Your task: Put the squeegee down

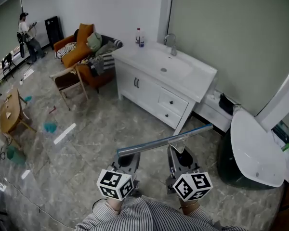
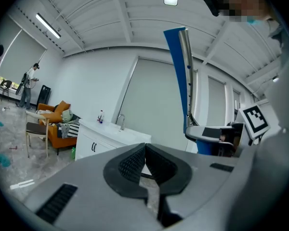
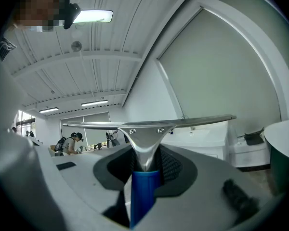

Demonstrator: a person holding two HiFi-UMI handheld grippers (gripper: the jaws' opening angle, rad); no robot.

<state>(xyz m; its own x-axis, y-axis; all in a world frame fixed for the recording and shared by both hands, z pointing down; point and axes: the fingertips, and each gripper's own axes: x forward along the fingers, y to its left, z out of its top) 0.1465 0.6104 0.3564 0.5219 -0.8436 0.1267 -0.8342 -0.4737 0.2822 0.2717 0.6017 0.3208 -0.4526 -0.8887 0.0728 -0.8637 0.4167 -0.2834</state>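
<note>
Currently the right gripper [image 1: 177, 149] is clamped on the squeegee [image 1: 164, 140]. In the right gripper view the blue handle [image 3: 143, 191] stands between the pads, and the metal neck rises from it to the long blade [image 3: 149, 123], which lies crosswise above the jaws. From the head view the blade runs level in front of both grippers, held in the air above the grey marbled floor [image 1: 101, 134] and touching no surface. The left gripper [image 1: 127, 159] is beside it, its jaws pressed together at the tips with nothing between them [image 2: 145, 159]; the squeegee's blade shows on edge to its right in that view [image 2: 185, 71]. Ahead stands a white vanity cabinet [image 1: 151, 94] with a sink basin [image 1: 151, 60] sunk into its top. The basin looks bare apart from its drain, with a faucet [image 1: 172, 44] at the back edge. Two bottles [image 1: 139, 37] stand on the counter's far left corner, outside the basin. To the right a dark round tub [image 1: 231, 165] sits on the floor with a white oval piece [image 1: 255, 148] over it, so its contents cannot be seen. An orange sofa [image 1: 70, 49] further back is heaped with cushions and cloth, and a wooden chair [image 1: 67, 81] stands in front of it.
</note>
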